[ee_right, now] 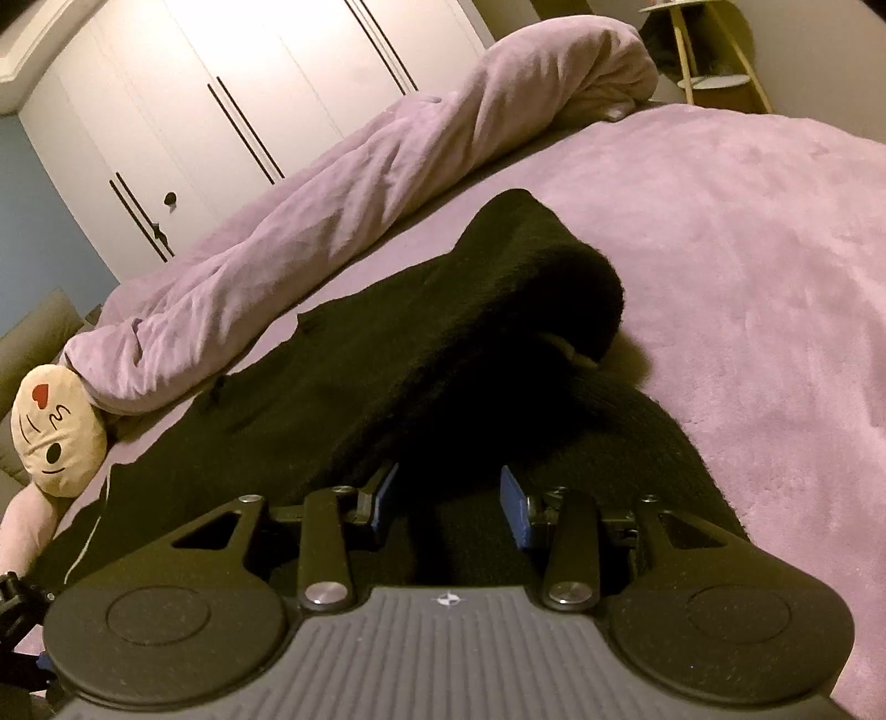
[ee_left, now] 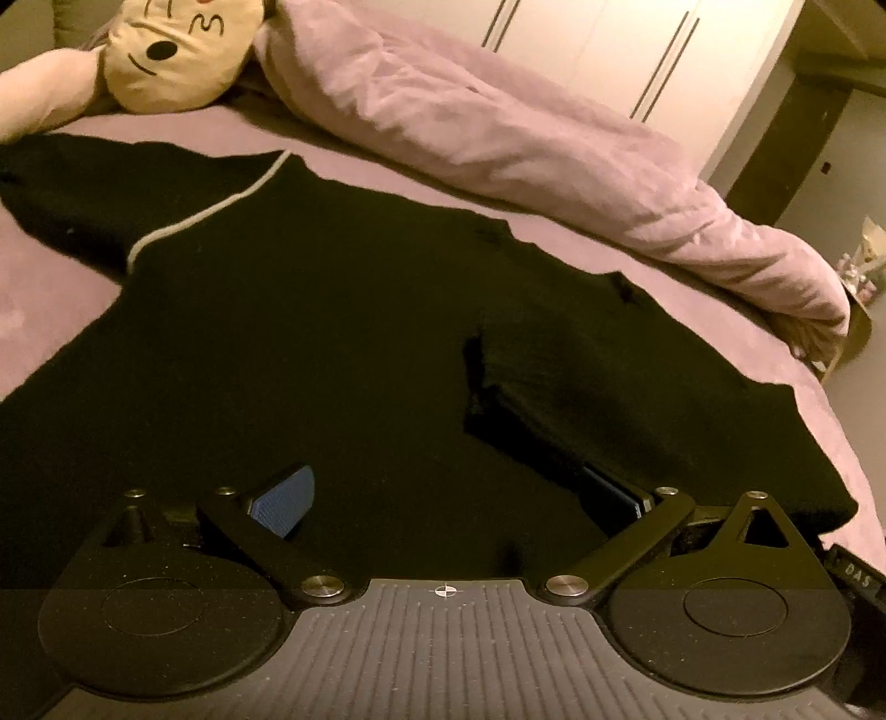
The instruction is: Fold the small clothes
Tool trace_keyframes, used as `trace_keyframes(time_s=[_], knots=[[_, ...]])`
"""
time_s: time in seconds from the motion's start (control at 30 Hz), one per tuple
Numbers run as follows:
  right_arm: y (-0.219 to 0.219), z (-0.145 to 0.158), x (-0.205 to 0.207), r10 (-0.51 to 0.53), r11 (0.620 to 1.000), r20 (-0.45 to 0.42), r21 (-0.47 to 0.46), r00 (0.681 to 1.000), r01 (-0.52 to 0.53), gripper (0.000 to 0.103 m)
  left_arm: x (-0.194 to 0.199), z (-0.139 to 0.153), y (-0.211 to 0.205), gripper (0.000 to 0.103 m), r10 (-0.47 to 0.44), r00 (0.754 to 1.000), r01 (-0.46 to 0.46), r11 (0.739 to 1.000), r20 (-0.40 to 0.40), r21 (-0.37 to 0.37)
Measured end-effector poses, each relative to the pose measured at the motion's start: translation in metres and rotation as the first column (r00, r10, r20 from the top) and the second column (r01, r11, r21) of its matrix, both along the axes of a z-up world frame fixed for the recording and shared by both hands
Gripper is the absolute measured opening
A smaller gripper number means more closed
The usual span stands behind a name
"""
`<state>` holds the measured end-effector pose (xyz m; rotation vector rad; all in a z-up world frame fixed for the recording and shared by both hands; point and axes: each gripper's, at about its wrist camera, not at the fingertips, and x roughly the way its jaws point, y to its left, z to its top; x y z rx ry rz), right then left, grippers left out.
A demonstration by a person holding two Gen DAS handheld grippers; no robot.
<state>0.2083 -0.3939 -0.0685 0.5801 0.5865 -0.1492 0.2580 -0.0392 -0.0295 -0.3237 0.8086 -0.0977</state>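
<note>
On bed (ee_right: 747, 232): black garment (ee_left: 310, 343) spread, one sleeve flipped over body, fold partly done, further folds pending. Left claw (ee_left: 443, 487) wide above fabric. Right claw (ee_right: 448, 493) part-open, nothing clamped.

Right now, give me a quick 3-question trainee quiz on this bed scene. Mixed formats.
1. True or false: the black garment lies spread on the purple bed cover.
2. Multiple choice: the rolled lilac duvet lies
A. on top of the garment
B. beyond the garment, toward the white wardrobe
C. on the floor
3. Fill in: the pads of the right gripper stand ____, with black fabric lying between them.

Key:
1. true
2. B
3. apart

Extra note for the trainer: the left gripper is also over the garment, jaws wide, and the cream plush face sits at the far end of the bed.
</note>
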Motion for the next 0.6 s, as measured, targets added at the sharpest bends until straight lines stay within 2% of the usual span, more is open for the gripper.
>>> trace_keyframes(time_s=[0.17, 0.27, 0.6], knots=[[-0.003, 0.002, 0.0, 0.004, 0.999, 0.019, 0.047, 1.0, -0.005, 0.049, 0.0, 0.0, 0.003, 0.103, 0.005, 1.0, -0.005, 1.0, 0.001, -0.019], [-0.005, 0.001, 0.001, 0.005, 0.998, 0.031, 0.065, 1.0, -0.007, 0.049, 0.005, -0.001, 0.001, 0.103, -0.003, 1.0, 0.003, 1.0, -0.004, -0.017], [-0.002, 0.005, 0.011, 0.013, 0.999, 0.058, 0.034, 0.998, -0.015, 0.049, 0.022, -0.005, -0.008, 0.103, -0.012, 1.0, 0.012, 1.0, -0.022, -0.021]])
